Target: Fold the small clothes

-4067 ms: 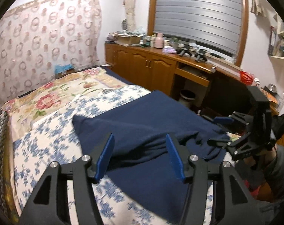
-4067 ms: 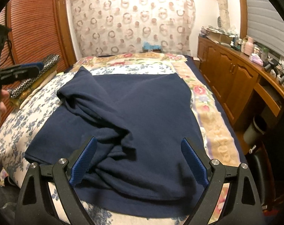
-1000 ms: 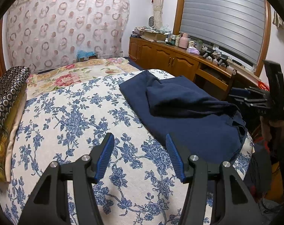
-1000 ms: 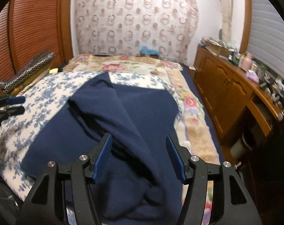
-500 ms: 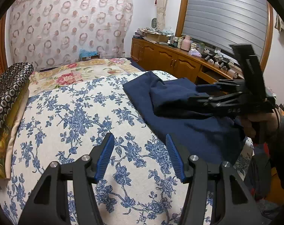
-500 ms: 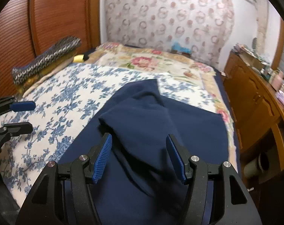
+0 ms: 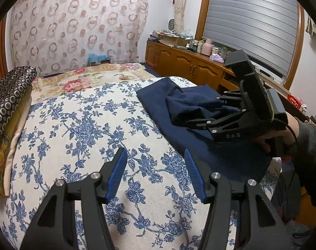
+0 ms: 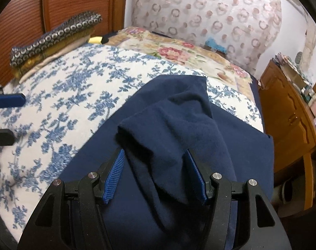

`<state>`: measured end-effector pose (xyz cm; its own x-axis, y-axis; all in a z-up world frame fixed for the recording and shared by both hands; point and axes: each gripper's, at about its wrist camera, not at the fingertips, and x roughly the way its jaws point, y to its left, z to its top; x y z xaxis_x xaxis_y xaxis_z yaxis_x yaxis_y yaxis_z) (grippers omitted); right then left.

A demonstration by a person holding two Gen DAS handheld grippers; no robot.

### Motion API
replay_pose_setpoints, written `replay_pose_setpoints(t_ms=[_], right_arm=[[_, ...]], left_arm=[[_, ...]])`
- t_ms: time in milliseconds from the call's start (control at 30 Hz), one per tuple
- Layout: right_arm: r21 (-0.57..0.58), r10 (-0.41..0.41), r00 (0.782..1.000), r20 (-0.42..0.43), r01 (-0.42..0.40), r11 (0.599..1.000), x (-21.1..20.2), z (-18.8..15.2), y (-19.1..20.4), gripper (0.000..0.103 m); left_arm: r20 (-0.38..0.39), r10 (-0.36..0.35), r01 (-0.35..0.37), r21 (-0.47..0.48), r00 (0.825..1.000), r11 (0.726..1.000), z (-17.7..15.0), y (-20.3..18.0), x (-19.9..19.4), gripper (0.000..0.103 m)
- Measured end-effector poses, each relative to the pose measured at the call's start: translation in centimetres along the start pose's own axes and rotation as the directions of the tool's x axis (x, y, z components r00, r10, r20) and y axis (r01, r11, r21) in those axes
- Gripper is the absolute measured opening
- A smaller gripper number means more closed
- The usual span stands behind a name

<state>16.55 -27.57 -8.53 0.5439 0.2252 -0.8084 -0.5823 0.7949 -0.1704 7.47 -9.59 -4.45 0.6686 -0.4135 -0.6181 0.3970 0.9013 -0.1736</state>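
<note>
A navy blue garment (image 8: 199, 129) lies crumpled on the bed's right side, with a raised fold running down its middle. My right gripper (image 8: 155, 170) stands open just above it, and the fold sits between the blue pads (image 8: 116, 173) without being pinched. In the left wrist view the right gripper (image 7: 208, 112) reaches in from the right over the garment (image 7: 158, 98), held by a hand. My left gripper (image 7: 155, 166) hangs open over bare floral sheet, left of the garment, with nothing between its fingers. Its pads also show at the left edge as the left gripper (image 8: 3, 120).
The bed has a blue floral sheet (image 7: 84, 125) and a pink flowered quilt (image 7: 84, 81) at the far end. A dark ring-patterned cushion (image 7: 9, 95) lies along the left edge. Wooden cabinets (image 8: 289, 114) with clutter line the right side.
The right gripper has swung in from the right and sunk over the garment, so the raised fold now lies between its fingers. The left gripper has held still over the sheet.
</note>
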Motion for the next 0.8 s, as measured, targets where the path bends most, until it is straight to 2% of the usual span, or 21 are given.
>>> replay_pose_setpoints(t_ms=[133,300,400,533,733,800], right_arm=[[-0.046,-0.031,0.999,-0.012,0.031,0.998,0.6,-0.2,0.5,0.06],[-0.035,-0.025,1.0,0.003,0.025,0.999,0.4,-0.3,-0.1,0.015],[0.008,-0.009,1.0,0.018,0.009,1.0,-0.1,-0.2,-1.1,0.01],[0.117,-0.013,0.997,0.081,0.003,0.993,-2.3,0.0,-3.8,0.01],[0.232,-0.096,0.985,0.143,0.06,0.971,-5.5,0.5,-9.0,0.01],[0.258,-0.154,0.978,0.138,0.115,0.959,-5.9,0.8,-11.0,0.01]], left_arm=[[-0.001,0.0,0.0,0.0,1.0,1.0,0.0,0.0,0.0,0.056],[0.0,0.0,0.0,0.0,1.0,1.0,0.0,0.0,0.0,0.056],[0.0,0.0,0.0,0.0,1.0,1.0,0.0,0.0,0.0,0.056],[-0.001,-0.001,0.001,-0.001,1.0,1.0,0.0,0.0,0.0,0.056],[-0.009,-0.008,0.008,0.005,1.0,1.0,-0.2,-0.2,0.4,0.056],[-0.012,-0.009,0.009,0.008,1.0,1.0,-0.3,-0.3,0.5,0.056]])
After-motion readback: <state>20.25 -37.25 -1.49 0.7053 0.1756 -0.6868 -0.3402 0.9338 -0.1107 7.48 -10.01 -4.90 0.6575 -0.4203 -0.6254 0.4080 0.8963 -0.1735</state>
